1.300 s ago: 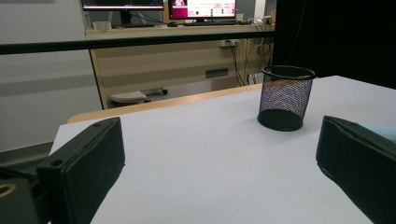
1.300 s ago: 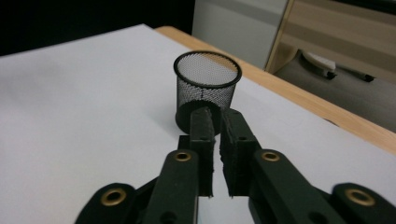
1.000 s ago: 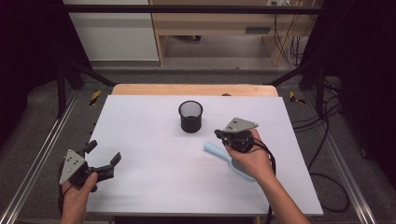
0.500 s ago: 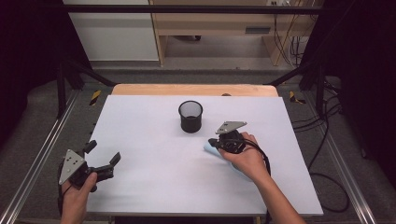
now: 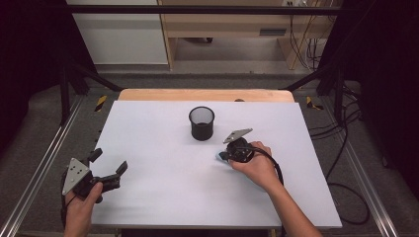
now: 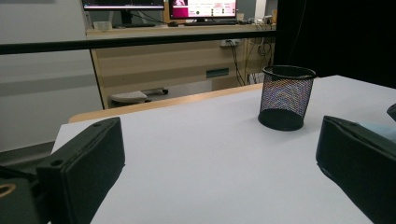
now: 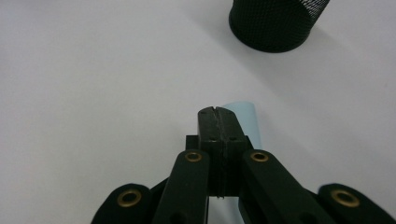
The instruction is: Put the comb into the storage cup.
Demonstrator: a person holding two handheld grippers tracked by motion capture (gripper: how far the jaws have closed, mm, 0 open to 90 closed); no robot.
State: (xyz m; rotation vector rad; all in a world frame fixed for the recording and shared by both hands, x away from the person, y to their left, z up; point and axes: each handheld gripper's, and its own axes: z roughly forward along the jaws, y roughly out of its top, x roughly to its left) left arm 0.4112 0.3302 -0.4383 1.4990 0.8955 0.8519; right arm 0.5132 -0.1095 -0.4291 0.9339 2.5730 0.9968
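Right gripper [image 7: 218,112]: your jaws are clenched on the pale blue sheet [image 7: 243,119] (mostly hidden beneath them).
Mesh cup [image 7: 275,23]: ahead-right, rim cut off.
Left gripper [image 5: 109,167]: released, holding nothing.

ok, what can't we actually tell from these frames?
- Light blue strip: right gripper view, the right gripper covers most of it, so its length and what it is stay unclear.
- High view: the person's hand hides the strip's far end.
- Mesh cup: top cut off by the frame edge; in the left gripper view its inside is hidden by the rim.
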